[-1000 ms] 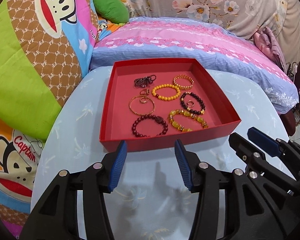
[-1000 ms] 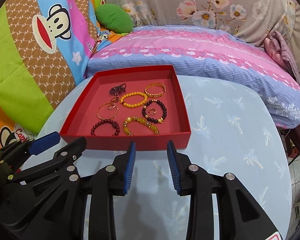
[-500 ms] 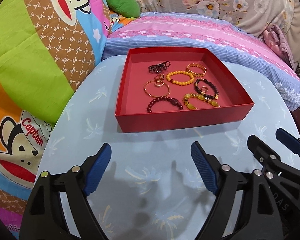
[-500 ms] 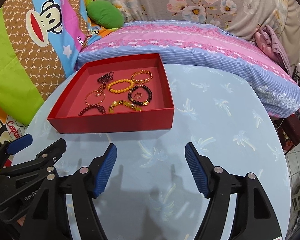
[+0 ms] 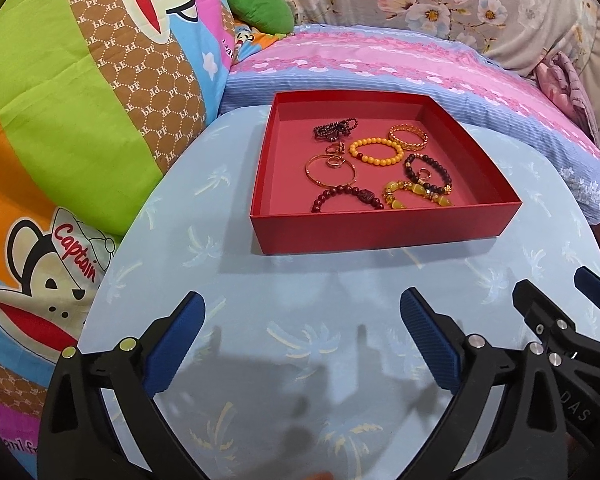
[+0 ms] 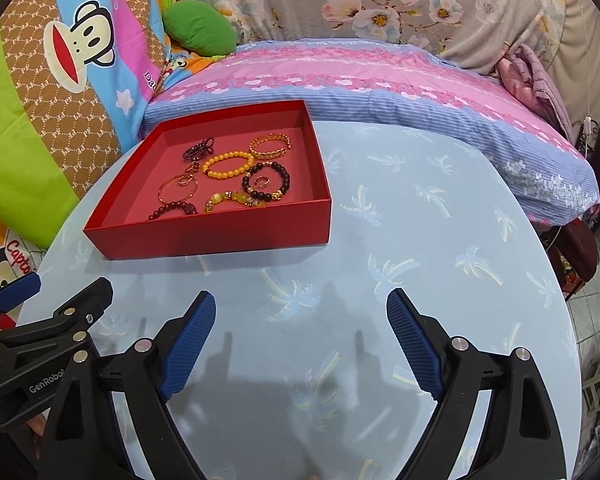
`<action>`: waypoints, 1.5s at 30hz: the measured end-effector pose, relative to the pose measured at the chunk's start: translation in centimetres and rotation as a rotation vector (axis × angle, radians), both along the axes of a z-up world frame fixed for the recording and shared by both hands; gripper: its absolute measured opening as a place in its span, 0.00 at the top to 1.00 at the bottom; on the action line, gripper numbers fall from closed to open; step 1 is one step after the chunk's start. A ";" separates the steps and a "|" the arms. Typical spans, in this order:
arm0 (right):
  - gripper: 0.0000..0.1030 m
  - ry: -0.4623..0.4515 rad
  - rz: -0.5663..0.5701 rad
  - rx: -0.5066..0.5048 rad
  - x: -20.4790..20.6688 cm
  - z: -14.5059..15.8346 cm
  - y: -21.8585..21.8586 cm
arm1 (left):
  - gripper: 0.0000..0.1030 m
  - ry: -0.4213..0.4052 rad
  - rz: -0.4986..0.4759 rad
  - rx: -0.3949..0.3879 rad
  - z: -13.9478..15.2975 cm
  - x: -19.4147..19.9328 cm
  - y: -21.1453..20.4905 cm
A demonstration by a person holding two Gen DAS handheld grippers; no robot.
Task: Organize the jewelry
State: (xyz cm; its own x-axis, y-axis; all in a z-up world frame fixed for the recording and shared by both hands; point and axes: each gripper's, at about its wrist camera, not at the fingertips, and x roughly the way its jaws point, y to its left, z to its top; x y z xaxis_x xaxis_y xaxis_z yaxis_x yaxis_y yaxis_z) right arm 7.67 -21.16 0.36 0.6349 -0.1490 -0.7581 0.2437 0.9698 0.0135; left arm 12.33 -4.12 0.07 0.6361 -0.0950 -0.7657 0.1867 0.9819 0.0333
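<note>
Claws are found nearest: the left claw and the right claw are spread wide with nothing between the pads, their jaws having just been opening, apparently readied for a pick. Only bare palm-print surface is seen beneath them. Ahead of both, well apart, the red tray is kept, with beaded bracelets, a thin gold bangle and small rings laid loosely inside, seemingly gathered for sorting.

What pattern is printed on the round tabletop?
Pale palm trees on the light blue round tabletop; clearest in the right wrist view.
</note>
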 end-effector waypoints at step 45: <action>0.12 0.008 0.012 0.009 -0.3 -1.1 0.2 | 0.07 0.029 0.039 0.019 -1.3 -0.2 0.4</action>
